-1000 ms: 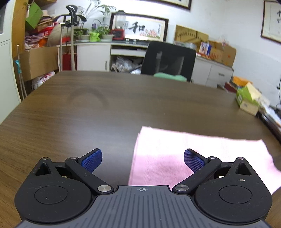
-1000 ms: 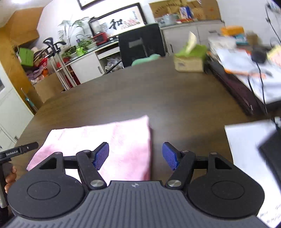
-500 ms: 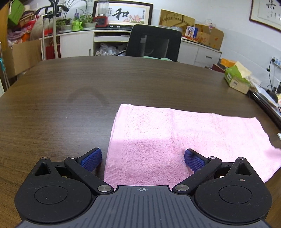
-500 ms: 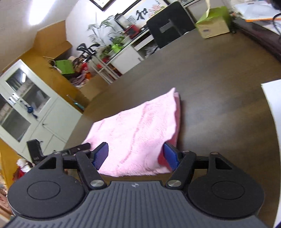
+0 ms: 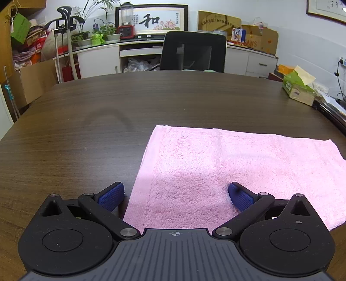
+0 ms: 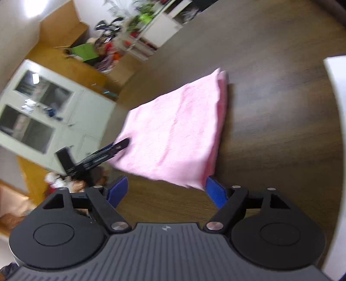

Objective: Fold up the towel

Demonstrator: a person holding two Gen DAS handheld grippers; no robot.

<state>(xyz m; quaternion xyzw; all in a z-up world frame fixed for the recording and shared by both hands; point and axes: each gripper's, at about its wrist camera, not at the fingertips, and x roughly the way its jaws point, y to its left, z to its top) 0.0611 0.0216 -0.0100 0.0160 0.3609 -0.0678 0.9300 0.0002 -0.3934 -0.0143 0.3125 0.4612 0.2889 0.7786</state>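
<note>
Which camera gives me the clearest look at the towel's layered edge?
Right wrist: the towel shows its stacked layers along the right side, though blurred. Left wrist shows the towel flat from above, sharp, but its layers are hidden.

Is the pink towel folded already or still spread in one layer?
Folded at least once: the right wrist view shows the pink towel with two stacked layers along its right edge, flat on the table.

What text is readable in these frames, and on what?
"和": large black character on the framed picture on the back counter.
"ANS": the visible letters printed on the cardboard box at right.
Small calligraphy in that frame and print on the green tissue box: too small to read.
Right wrist view: blurred, nothing legible.
</note>
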